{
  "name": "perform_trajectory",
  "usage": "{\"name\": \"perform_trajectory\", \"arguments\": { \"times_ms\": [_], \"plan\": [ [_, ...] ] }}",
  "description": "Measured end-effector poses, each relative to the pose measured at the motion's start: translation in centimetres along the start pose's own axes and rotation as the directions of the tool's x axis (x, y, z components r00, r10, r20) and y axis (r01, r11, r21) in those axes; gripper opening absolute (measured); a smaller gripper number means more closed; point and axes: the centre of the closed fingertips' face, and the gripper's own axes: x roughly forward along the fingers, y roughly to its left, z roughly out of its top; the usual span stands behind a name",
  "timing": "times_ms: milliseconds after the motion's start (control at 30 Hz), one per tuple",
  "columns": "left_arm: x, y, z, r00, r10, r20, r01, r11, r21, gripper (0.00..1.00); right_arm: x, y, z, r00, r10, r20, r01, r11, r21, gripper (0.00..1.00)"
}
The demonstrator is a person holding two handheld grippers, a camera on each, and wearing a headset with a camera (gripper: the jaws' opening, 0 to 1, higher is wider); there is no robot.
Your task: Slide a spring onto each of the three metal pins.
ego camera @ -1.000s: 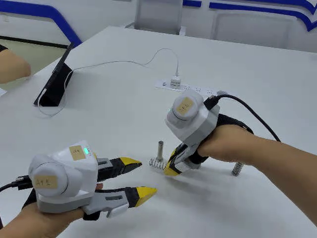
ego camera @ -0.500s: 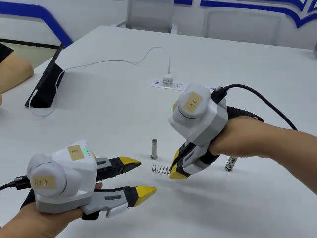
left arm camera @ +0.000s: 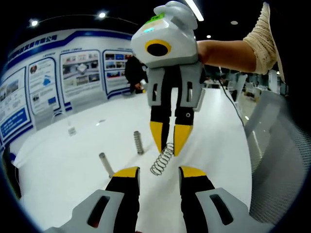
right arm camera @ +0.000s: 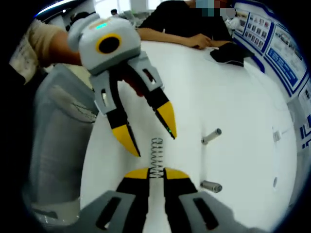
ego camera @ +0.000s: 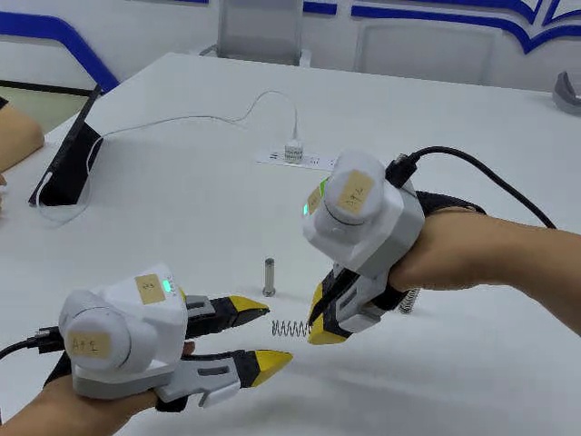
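My right gripper [ego camera: 313, 329] is shut on one end of a small coil spring [ego camera: 290, 328], which sticks out sideways just above the white table. In the right gripper view the spring [right arm camera: 156, 155] runs forward from between the closed tips. My left gripper [ego camera: 263, 334] is open, and its yellow tips flank the spring's free end without touching it. A bare metal pin [ego camera: 269, 276] stands upright just beyond the spring. A second pin with a spring on it [ego camera: 408, 301] peeks out behind the right hand. In the left gripper view the held spring [left arm camera: 161, 160] hangs from the right gripper [left arm camera: 167, 141] above my open left gripper [left arm camera: 160, 172].
A white power strip with a plugged charger [ego camera: 292, 156] and its cable lie farther back. A black tablet [ego camera: 64, 163] leans at the left table edge, near a person's arm [ego camera: 16, 136]. A grey chair [ego camera: 259, 32] stands behind the table [ego camera: 454, 136].
My right gripper has carried the spring away from the bare pin's base, nearer the left gripper's tips. The left gripper has stayed open and about where it was. The head camera has shifted.
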Motion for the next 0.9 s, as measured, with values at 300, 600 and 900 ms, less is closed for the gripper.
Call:
{"name": "perform_trajectory", "arguments": {
  "times_ms": [300, 600, 900],
  "plan": [
    [0.3, -1.1, 0.3, 0.9992, -0.040, -0.001, 0.040, 0.998, 0.046, 0.20, -0.3, 0.6, -0.2, 0.9996, 0.013, -0.025, -0.014, 0.999, -0.044, 0.12],
    [0.5, -1.5, 0.3, 0.9984, -0.056, -0.007, 0.057, 0.995, 0.078, 0.13, -0.6, 1.3, 0.0, 0.9987, 0.019, -0.048, -0.023, 0.996, -0.084, 0.12],
    [0.4, -1.7, 0.3, 0.9980, -0.064, -0.007, 0.064, 0.994, 0.084, 0.12, -2.0, 1.5, 1.6, 0.9998, 0.007, -0.020, -0.009, 0.994, -0.106, 0.12]
  ]
}}
